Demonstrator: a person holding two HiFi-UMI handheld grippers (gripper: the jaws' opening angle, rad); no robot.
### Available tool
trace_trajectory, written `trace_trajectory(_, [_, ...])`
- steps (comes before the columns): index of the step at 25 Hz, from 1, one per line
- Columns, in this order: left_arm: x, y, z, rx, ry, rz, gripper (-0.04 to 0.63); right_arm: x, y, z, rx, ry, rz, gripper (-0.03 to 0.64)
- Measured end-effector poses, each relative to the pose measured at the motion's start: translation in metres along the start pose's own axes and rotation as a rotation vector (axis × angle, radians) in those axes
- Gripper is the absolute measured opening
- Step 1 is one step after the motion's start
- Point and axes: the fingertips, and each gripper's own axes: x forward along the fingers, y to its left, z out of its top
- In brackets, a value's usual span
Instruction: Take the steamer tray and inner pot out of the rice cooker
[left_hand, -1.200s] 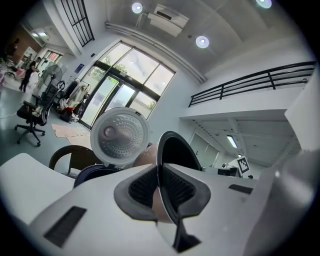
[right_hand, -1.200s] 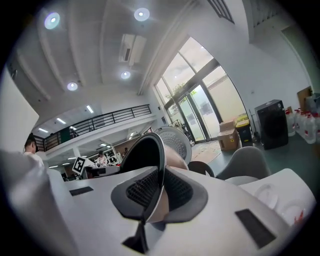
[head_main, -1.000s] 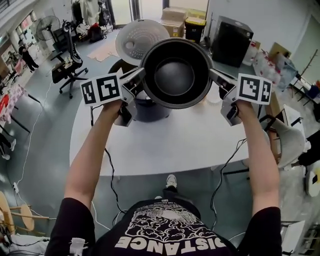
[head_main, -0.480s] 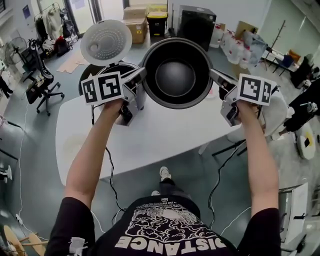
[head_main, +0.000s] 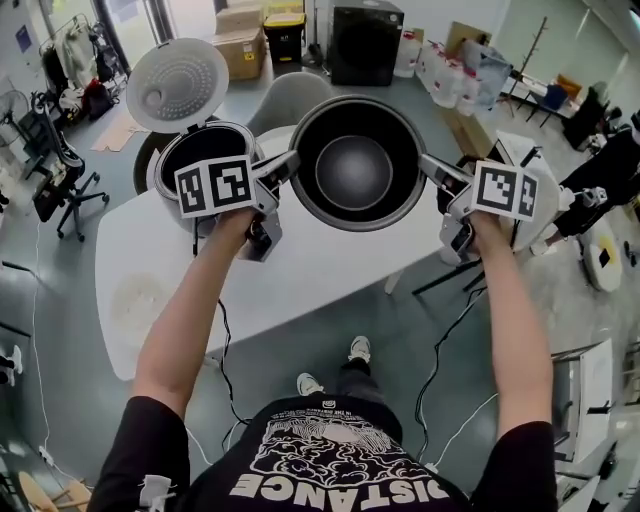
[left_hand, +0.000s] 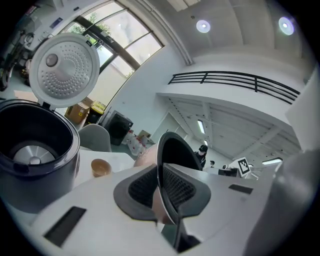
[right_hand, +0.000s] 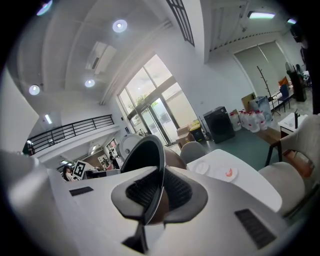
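Above the table (head_main: 330, 275), seemingly, left gripper (head_main: 291, 162) and right gripper (head_main: 428, 167) jaws pinch the inner pot (head_main: 355, 172) rim.

One inner pot (head_main: 355, 170), one rice cooker (head_main: 183, 147)

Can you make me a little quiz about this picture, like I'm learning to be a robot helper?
1. True or false: the lid of the rice cooker stands open.
2. What do the left gripper and right gripper hold between them? A) a plate B) the inner pot C) a cup
3. Fill in: each gripper's fingers pinch the pot's ____.
Key: 1 true; 2 B; 3 rim.
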Motion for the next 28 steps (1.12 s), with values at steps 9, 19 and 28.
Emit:
trace_trajectory(9, [0.062,0.008,-0.031,-0.088,0.056,0.08,0.043,0.007,-0.076,-0.007,0.114,0.081,0.028,0.048])
trace_trajectory(19, [0.115,0.06,-0.081,-0.259,0.146,0.227,0.044,0.066,-0.159,-0.035,0.204,0.296,0.05,0.046])
trace_trajectory(28, [0.135,0.103,-0.12,-0.384,0.2,0.339,0.044,0.111,-0.206,-0.072,0.278,0.463,0.071,0.048])
